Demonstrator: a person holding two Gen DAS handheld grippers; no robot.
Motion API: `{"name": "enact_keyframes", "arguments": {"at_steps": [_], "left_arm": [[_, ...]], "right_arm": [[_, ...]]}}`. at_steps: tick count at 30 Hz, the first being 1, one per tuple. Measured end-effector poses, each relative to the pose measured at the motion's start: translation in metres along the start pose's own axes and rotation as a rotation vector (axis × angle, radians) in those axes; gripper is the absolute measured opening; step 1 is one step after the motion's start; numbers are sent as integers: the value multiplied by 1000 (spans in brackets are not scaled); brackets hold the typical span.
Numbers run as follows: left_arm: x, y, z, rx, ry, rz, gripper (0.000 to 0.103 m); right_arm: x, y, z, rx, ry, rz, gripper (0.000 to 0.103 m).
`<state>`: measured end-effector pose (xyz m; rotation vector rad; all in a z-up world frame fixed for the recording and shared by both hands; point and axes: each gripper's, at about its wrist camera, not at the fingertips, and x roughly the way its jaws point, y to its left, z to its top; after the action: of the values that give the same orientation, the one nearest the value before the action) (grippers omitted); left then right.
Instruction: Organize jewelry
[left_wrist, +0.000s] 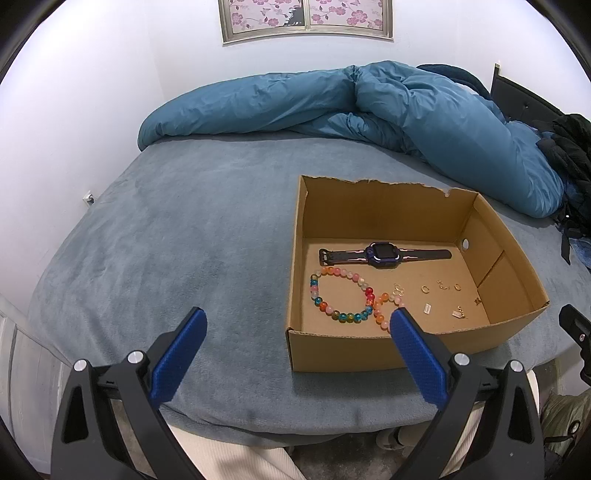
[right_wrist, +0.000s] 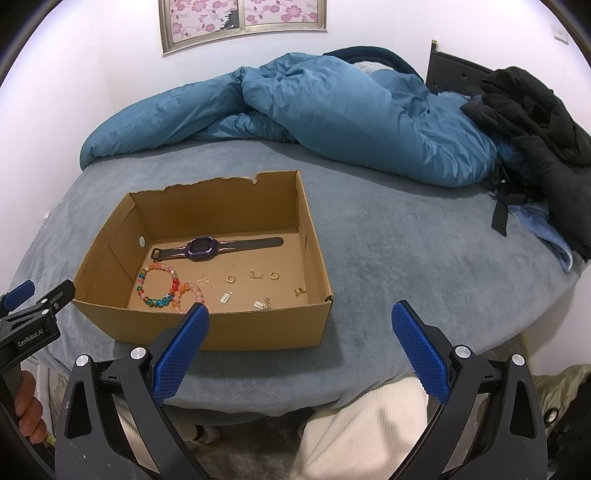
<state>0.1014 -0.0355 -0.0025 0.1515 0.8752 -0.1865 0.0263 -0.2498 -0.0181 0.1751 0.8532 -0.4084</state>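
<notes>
An open cardboard box (left_wrist: 295, 251) (right_wrist: 317, 258) sits on the grey-blue bed. Inside lie a purple smartwatch (left_wrist: 384, 254) (right_wrist: 210, 249), a colourful beaded bracelet (left_wrist: 341, 297) (right_wrist: 157, 286), a pink beaded bracelet (left_wrist: 380, 308) (right_wrist: 186, 293), and several small gold rings and charms (left_wrist: 424, 288) (right_wrist: 231, 279). My left gripper (left_wrist: 298, 317) is open and empty, held near the box's front left corner. My right gripper (right_wrist: 301, 310) is open and empty, in front of the box's front right corner. The left gripper also shows at the left edge of the right wrist view (right_wrist: 33, 295).
A crumpled blue duvet (left_wrist: 369, 107) (right_wrist: 314, 110) lies across the back of the bed. Black clothing (right_wrist: 535, 122) is piled at the right. The bed's front edge is just below the grippers, with the person's pale trousers (right_wrist: 362, 424) beneath.
</notes>
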Motion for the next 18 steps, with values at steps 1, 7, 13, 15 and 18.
{"name": "enact_keyframes", "arguments": {"at_steps": [1,7,13,15,18], "left_arm": [[0,0,0,0,0,0,97],[0,0,0,0,0,1,97],[0,2,1,-1,-1,-1,97],[0,2,1,0,-1,-1,97],[0,1,0,0,0,-1,97]], "right_arm": [[0,-1,-1,0,0,0,95],[-1,0,0,2,0,-1,95],[-1,0,0,-1,-2,-1,95],[-1,0,0,-2,-2,-1,95],[-1,0,0,-1,-1,-1,95]]}}
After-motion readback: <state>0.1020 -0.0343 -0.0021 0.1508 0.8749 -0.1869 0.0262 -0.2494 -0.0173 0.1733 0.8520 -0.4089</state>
